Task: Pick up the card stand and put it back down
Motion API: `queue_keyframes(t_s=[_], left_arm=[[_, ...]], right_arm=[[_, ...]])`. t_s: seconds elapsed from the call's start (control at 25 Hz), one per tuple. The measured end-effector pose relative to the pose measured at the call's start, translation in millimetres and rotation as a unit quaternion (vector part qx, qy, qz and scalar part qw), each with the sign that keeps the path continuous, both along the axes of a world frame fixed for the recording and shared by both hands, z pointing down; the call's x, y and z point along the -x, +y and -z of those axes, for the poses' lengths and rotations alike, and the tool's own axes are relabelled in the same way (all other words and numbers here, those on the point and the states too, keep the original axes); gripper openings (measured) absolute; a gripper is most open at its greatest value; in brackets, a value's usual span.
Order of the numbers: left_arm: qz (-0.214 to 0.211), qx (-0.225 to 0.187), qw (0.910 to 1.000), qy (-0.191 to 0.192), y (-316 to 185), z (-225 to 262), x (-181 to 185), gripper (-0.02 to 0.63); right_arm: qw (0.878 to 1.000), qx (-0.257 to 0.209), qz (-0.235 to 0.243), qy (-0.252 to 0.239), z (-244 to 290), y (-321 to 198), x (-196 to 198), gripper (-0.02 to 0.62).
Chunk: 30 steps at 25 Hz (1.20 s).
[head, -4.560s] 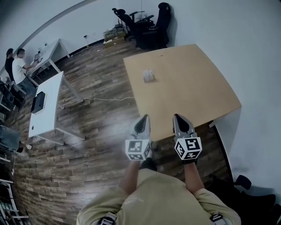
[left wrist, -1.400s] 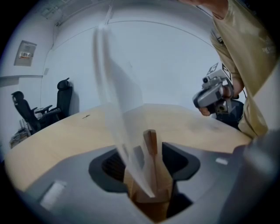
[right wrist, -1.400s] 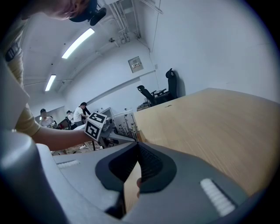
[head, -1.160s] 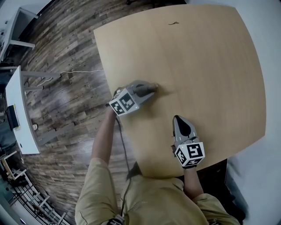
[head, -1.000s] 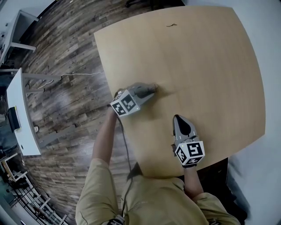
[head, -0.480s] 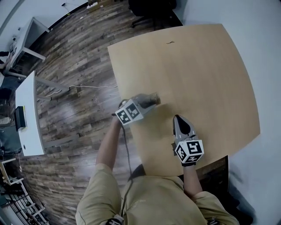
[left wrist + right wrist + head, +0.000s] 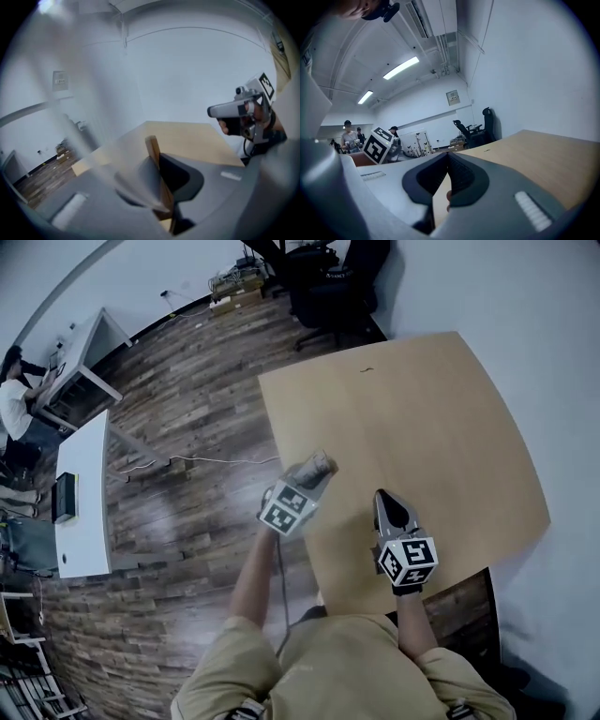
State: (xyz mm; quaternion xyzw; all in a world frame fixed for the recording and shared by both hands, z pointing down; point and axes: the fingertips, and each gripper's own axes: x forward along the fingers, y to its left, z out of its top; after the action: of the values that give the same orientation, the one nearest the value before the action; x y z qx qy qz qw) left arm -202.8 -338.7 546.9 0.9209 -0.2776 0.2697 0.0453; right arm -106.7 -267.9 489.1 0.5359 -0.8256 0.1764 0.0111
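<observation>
The card stand, a small wooden base with a clear upright sheet, hangs in the air over the left part of the tan table. My left gripper is shut on it. In the left gripper view the wooden base is pinched between the jaws of my left gripper, and the clear sheet rises blurred toward the upper left. My right gripper hovers over the table's near edge, shut with nothing in it. Its jaws meet in the right gripper view.
A white desk stands on the wood floor at the left, with a seated person beyond it. Black office chairs stand past the table's far edge. A thin cable lies on the floor.
My left gripper has risen off the table with the card stand in it. The head view has pulled back and shows more of the room. The right gripper has stayed in place.
</observation>
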Motion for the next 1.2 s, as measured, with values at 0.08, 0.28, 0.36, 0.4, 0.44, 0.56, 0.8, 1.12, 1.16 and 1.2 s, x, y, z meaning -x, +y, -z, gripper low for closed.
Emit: queue_keyframes(t_s=[0.08, 0.28, 0.36, 0.4, 0.44, 0.56, 0.8, 1.12, 1.16, 1.2], left_arm=[[0.03, -0.009, 0.9995, 0.006, 12.1, 20.4, 8.7, 0.043], [0.097, -0.024, 0.994, 0.044, 55.1, 52.7, 21.3, 0.043], [0.117, -0.033, 0.9905, 0.063, 77.5, 61.4, 23.8, 0.043], [0.127, -0.041, 0.9883, 0.073, 87.6, 66.2, 25.7, 0.043], [0.137, -0.052, 0.9858, 0.083, 96.9, 71.6, 28.5, 0.043], [0.169, -0.087, 0.9755, 0.11, 123.4, 91.2, 42.0, 0.043], [0.206, -0.152, 0.9541, 0.155, 162.6, 122.4, 67.6, 0.043], [0.196, -0.187, 0.9469, 0.173, 214.3, 133.8, 88.5, 0.041], [0.2, -0.184, 0.9474, 0.169, 219.0, 134.2, 91.0, 0.041], [0.205, -0.179, 0.9471, 0.169, 222.9, 133.8, 93.8, 0.041]], right_arm=[[1.0, -0.009, -0.001, -0.003, 13.2, 11.4, 4.0, 0.005], [1.0, -0.022, -0.011, -0.014, 34.1, 44.7, 8.8, 0.005], [0.999, -0.028, -0.015, -0.011, 40.0, 57.1, 9.9, 0.005], [0.999, -0.031, -0.017, -0.009, 43.4, 62.2, 10.6, 0.005], [0.999, -0.035, -0.019, -0.007, 47.2, 66.9, 11.3, 0.005], [0.999, -0.046, -0.025, 0.004, 57.8, 83.6, 15.0, 0.005], [0.997, -0.065, -0.031, 0.028, 66.6, 112.9, 26.1, 0.005], [0.996, -0.072, -0.033, 0.038, 69.4, 147.7, 51.8, 0.005], [0.996, -0.07, -0.035, 0.04, 68.8, 151.7, 54.5, 0.005], [0.996, -0.068, -0.036, 0.042, 68.0, 155.7, 56.8, 0.005]])
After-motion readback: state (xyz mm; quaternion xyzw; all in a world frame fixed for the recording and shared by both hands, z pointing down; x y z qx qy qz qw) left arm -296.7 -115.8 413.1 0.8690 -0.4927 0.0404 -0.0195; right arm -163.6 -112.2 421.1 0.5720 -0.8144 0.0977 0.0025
